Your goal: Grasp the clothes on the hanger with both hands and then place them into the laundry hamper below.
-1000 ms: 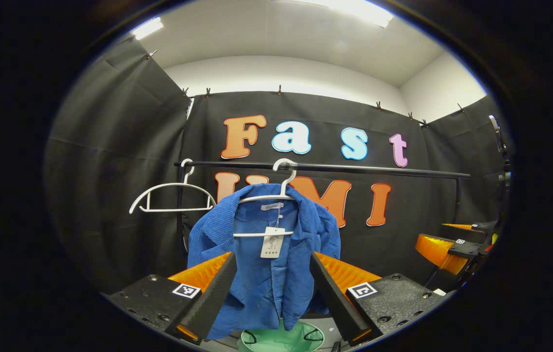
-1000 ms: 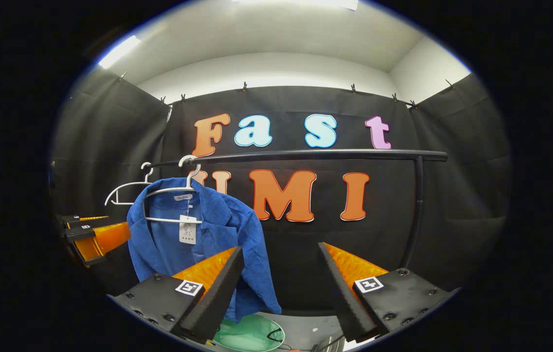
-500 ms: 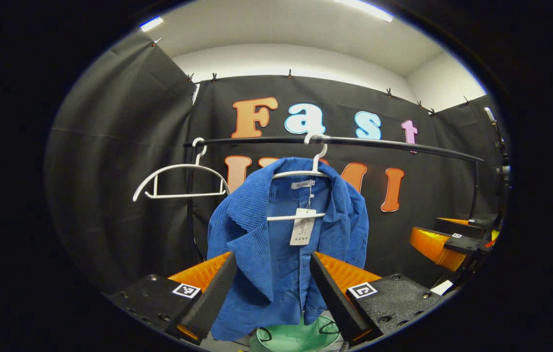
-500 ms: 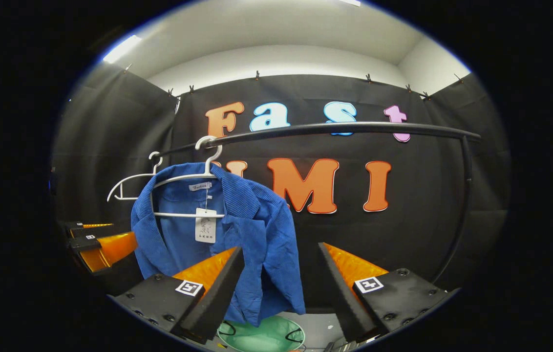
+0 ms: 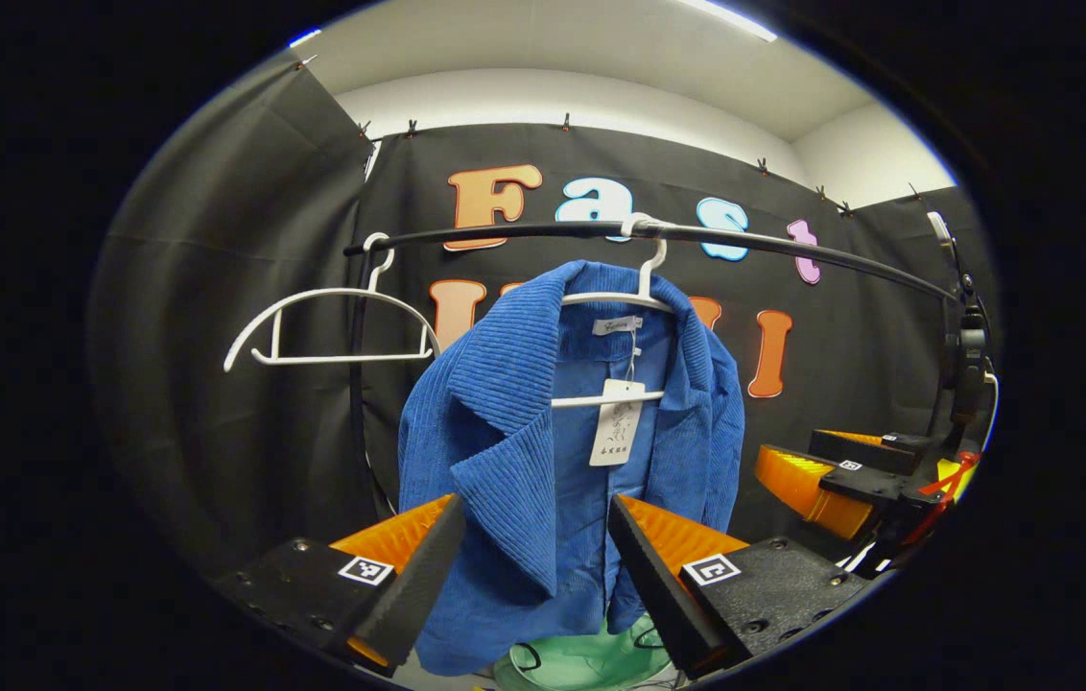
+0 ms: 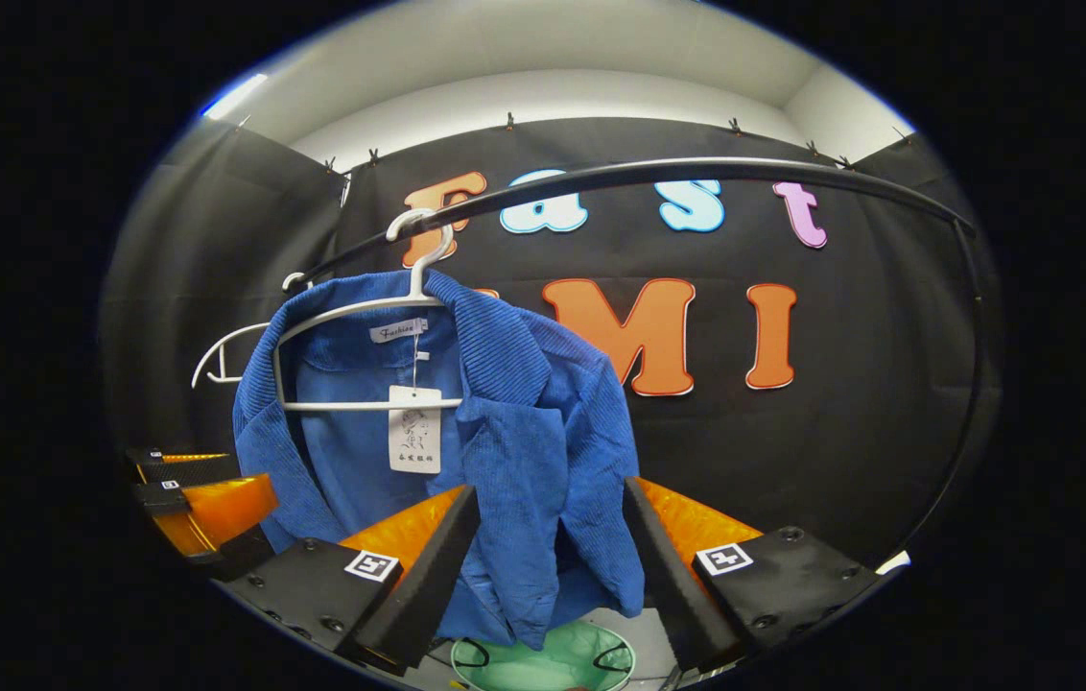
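Note:
A blue corduroy jacket [image 5: 543,451] [image 6: 505,432] hangs on a white hanger [image 5: 644,278] [image 6: 409,288] from a black rail [image 5: 792,254] [image 6: 658,173]. My left gripper [image 5: 535,566] is open, and the jacket's left front panel hangs between and just beyond its fingers. Equally open, my right gripper [image 6: 553,566] frames the jacket's right panel. The pale green hamper [image 5: 591,662] [image 6: 548,662] sits on the floor under the jacket. The right gripper [image 5: 840,480] appears at the right of the left gripper view, the left gripper [image 6: 198,499] at the left of the right gripper view.
An empty white hanger [image 5: 332,321] [image 6: 226,350] hangs on the rail to the jacket's left. The rail's black upright post [image 5: 356,384] stands behind it. A white paper tag [image 5: 615,434] [image 6: 413,429] dangles inside the jacket's collar. Black cloth walls surround the booth.
Both grippers have moved closer to the jacket, which now looks larger and sits between each pair of fingers. The rail has risen in both views. Both stay open.

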### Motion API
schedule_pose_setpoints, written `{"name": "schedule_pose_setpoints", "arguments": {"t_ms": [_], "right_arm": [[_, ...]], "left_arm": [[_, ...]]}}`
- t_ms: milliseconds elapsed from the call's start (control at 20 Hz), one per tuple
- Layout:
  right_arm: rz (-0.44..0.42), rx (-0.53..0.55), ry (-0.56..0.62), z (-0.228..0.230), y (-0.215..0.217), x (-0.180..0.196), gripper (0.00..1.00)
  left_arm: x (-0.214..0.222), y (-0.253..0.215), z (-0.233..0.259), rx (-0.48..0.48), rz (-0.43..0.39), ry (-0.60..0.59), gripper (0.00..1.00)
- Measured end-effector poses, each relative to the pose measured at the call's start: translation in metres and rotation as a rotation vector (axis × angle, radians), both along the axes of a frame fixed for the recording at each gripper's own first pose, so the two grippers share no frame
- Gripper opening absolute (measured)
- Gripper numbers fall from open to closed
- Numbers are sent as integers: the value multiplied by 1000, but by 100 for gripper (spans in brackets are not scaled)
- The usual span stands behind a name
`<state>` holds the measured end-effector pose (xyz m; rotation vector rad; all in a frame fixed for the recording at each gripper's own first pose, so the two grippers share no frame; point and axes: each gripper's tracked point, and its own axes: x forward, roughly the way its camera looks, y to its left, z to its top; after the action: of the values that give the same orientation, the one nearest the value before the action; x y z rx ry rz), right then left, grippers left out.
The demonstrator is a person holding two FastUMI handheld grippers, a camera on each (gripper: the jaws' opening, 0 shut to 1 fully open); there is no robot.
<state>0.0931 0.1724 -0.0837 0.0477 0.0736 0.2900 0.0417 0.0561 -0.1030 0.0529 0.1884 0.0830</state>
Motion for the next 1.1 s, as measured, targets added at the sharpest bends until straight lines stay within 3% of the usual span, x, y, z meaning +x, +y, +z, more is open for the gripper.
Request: {"name": "schedule_pose_setpoints", "arguments": {"t_ms": [200,300,350,400,600,800,1050,1100], "right_arm": [[16,0,16,-16,15,19,97],[16,2,37,-25,19,30,93],[12,0,39,-27,21,37,97],[9,-1,42,-29,21,42,97],[31,28,68,-42,35,62,93],[50,44,112,-62,48,76,97],[72,103,142,-70,57,89,92],[68,109,142,-69,55,92,90]], "left_arm": [[14,16,-11,-5,30,11,94],[21,21,-17,0,39,18,94],[25,22,-21,-1,40,26,95],[28,23,-26,-4,38,36,92],[39,23,-37,-16,17,58,95],[47,28,-42,-2,6,65,94],[52,35,-45,-28,7,65,84],[53,36,-46,-30,7,68,78]]}}
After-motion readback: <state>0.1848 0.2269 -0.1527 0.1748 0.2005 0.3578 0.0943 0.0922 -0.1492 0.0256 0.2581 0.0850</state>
